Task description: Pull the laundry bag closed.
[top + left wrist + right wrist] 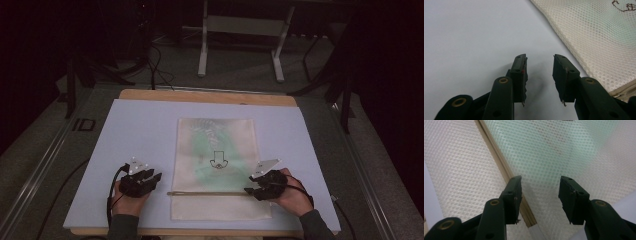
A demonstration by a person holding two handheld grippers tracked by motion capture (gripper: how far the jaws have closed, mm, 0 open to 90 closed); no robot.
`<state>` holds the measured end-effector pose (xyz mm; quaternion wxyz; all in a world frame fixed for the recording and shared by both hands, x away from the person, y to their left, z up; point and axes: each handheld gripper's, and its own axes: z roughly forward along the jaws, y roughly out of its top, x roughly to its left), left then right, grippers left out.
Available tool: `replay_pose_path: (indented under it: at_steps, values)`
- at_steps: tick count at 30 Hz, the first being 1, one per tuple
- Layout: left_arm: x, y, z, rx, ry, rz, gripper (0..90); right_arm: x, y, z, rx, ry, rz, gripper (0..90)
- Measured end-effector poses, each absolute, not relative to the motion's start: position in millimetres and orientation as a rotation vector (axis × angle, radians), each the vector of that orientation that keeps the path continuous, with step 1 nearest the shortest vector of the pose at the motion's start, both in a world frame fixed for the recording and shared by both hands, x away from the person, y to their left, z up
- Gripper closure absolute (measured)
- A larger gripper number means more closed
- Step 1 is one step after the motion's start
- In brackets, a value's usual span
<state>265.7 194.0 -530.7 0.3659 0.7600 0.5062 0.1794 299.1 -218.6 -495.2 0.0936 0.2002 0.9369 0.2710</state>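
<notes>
Mesh bag (pixel 215 165) lies under parted right fingers (pixel 570 197), beside parted, empty left fingers (pixel 520 72).

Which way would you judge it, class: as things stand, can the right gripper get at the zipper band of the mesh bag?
Probably yes. The right gripper hangs open just over the mesh bag, its jaws beside the zipper band, with nothing lying between.
</notes>
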Motion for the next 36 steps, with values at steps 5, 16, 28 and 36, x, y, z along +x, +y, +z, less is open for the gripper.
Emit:
replay_pose_path:
  at_steps: [5, 16, 28, 36]
  values:
    - [265.8, 193.8, -530.7, 1.955, 1.299, 0.46, 62.8, 298.4, -213.0, -495.8, 0.574, 2.797, 0.8, 52.4]
    - [265.9, 193.4, -530.9, 1.955, 1.299, 0.456, 62.8, 297.3, -197.5, -497.0, 0.513, 2.827, 0.802, 51.9]
    - [266.1, 193.2, -531.3, 1.955, 1.3, 0.448, 62.8, 297.4, -181.0, -497.6, 0.448, 2.856, 0.794, 51.9]
    - [266.1, 193.8, -531.0, 1.954, 1.301, 0.448, 62.8, 296.9, -170.5, -497.2, 0.412, 2.867, 0.796, 51.9]
